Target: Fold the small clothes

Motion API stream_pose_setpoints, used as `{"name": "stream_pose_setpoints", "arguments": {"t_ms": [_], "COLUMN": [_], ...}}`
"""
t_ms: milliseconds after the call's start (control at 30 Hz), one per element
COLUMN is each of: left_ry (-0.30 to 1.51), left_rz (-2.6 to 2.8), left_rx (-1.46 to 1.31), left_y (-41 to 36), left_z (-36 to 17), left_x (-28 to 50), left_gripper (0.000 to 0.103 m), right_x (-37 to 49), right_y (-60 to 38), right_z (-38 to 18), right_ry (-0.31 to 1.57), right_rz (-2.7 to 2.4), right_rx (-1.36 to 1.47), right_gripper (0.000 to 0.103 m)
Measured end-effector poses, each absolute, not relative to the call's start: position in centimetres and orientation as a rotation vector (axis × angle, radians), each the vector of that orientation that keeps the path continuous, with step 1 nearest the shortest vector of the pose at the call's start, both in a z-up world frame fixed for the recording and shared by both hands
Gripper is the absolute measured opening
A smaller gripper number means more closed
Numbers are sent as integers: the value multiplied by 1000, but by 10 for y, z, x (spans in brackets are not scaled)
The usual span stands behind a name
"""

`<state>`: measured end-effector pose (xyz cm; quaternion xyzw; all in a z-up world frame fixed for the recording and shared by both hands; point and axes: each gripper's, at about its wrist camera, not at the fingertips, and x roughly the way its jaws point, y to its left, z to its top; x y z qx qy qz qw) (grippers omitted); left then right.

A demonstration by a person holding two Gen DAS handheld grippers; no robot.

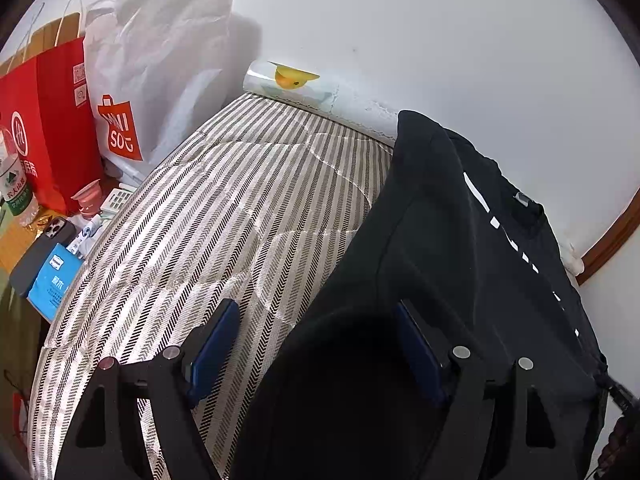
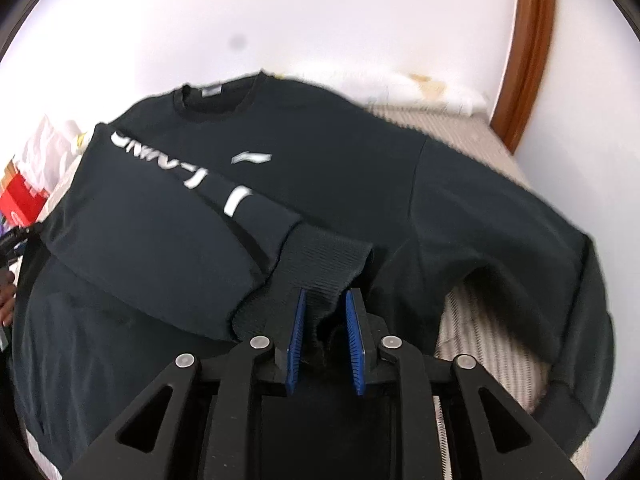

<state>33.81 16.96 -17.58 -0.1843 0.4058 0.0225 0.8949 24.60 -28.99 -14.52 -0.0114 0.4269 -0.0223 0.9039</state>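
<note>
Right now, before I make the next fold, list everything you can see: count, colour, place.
sweatshirt: one, black with white lettering, spread on the bed, one sleeve folded across the chest
bed cover: one, beige-and-black striped, under the sweatshirt
shopping bags: two, red and white, left of the bed
water bottle: one, clear with green label, beside the bags
phone: one, dark, bedside
blue packet: one, next to the phone
left hand-held gripper: open, black fabric between its fingers
right hand-held gripper: shut on sleeve cuff
</note>
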Motion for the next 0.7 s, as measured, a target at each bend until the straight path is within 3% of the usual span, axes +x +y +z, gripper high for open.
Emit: {"name": "stream_pose_setpoints", "arguments": {"t_ms": [133, 300, 700], "left_ry": [829, 804, 833], "left_rz": [65, 74, -20], "left_rx": [-361, -323, -144], "left_y": [169, 171, 167], "left_z": [-173, -166, -168], "left_x": [336, 333, 307], "left_gripper": [77, 77, 76], "right_x": [260, 306, 454], "right_y": [-258, -183, -10], "right_z": [-119, -100, -119], "right_ry": [827, 750, 772], "right_rz": [-14, 96, 447], "right_rx": [-56, -145, -94], "right_gripper": [27, 46, 47]}}
